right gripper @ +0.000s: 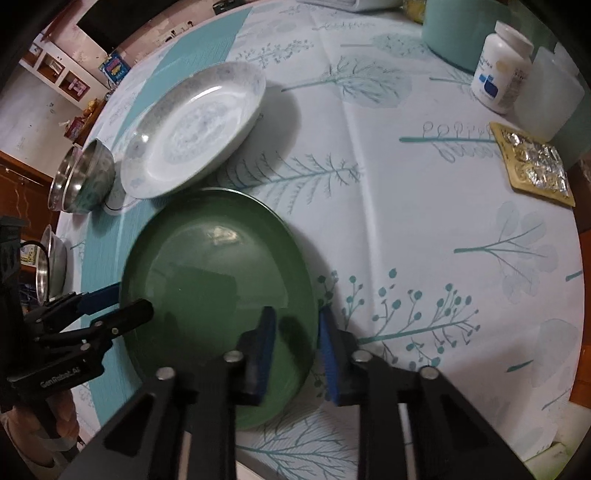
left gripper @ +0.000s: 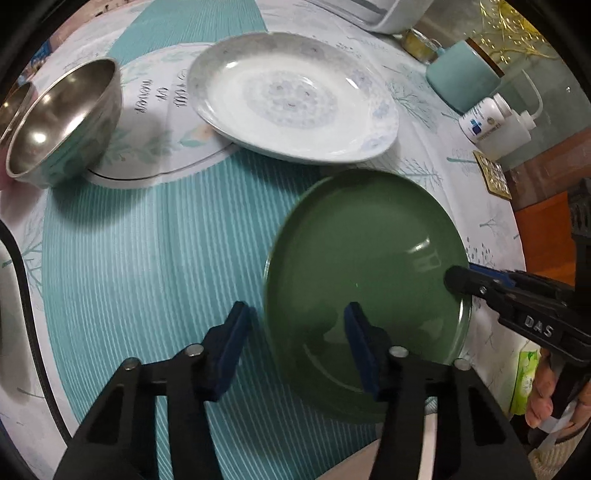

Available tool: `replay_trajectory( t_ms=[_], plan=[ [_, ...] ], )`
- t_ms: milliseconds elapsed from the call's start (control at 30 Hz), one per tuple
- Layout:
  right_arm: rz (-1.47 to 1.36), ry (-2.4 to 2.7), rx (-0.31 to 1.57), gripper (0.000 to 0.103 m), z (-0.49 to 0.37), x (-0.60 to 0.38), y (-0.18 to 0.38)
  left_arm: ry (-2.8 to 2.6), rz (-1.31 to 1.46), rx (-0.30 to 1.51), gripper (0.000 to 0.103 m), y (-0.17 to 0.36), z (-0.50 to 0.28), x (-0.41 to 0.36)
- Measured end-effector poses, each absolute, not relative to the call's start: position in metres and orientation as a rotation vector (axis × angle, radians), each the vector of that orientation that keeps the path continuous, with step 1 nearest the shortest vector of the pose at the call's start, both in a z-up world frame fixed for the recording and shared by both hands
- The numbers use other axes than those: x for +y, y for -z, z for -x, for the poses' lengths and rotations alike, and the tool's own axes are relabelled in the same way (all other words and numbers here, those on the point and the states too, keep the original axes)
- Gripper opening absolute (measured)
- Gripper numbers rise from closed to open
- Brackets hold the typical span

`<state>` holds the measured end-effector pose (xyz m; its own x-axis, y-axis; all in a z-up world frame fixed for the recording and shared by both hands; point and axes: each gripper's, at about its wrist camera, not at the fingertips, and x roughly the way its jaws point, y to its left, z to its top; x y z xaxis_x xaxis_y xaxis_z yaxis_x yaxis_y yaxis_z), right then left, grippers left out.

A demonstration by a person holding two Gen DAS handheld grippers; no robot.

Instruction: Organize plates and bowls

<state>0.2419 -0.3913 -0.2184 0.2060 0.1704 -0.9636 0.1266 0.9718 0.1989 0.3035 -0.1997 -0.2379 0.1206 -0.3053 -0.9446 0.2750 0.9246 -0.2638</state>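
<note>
A green plate [left gripper: 362, 258] [right gripper: 214, 280] lies flat on the table, partly on a teal striped mat [left gripper: 147, 266]. My left gripper [left gripper: 299, 343] [right gripper: 133, 298] straddles its left rim, one pad outside and one over the plate, with a clear gap: open. My right gripper [right gripper: 295, 347] [left gripper: 465, 273] straddles the opposite rim. Its outer pad is at the rim and green shows between the rim and the inner pad. Behind, a white patterned plate [left gripper: 295, 99] [right gripper: 192, 133] rests tilted on a round white placemat [left gripper: 155, 122]. Nested steel bowls [left gripper: 62, 122] [right gripper: 85, 177] stand at far left.
A teal mug [left gripper: 461, 77] [right gripper: 458, 33], a white pill bottle [left gripper: 484, 118] [right gripper: 498, 70] and a blister pack [right gripper: 535, 166] sit near the right table edge. Another steel bowl [right gripper: 51, 266] is at the left edge. A white rack [left gripper: 376, 14] stands at the back.
</note>
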Motion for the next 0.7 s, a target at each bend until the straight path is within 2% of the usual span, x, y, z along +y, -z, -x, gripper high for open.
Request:
replay_trajectory(
  t_ms=[33,100,167,267,700],
  plan=[
    [-0.256,-0.029,1.368,0.015,-0.242,-0.392,0.22,0.434,0.03,1.392,0.036,0.239,-0.304,-0.202],
    [-0.279,-0.034,1.363,0.014,-0.242,-0.396,0.221,0.423,0.018,1.391,0.034,0.238,-0.304,-0.205],
    [-0.3,-0.04,1.362,0.013,-0.241,-0.399,0.221,0.406,0.002,1.388,0.022,0.239,-0.305,-0.205],
    [-0.333,-0.045,1.364,0.011,-0.239,-0.405,0.221,0.407,0.025,1.403,0.016,0.24,-0.306,-0.2],
    [-0.302,-0.08,1.358,0.011,-0.215,-0.399,0.202,0.404,0.076,1.39,0.015,0.215,-0.28,-0.183]
  ],
)
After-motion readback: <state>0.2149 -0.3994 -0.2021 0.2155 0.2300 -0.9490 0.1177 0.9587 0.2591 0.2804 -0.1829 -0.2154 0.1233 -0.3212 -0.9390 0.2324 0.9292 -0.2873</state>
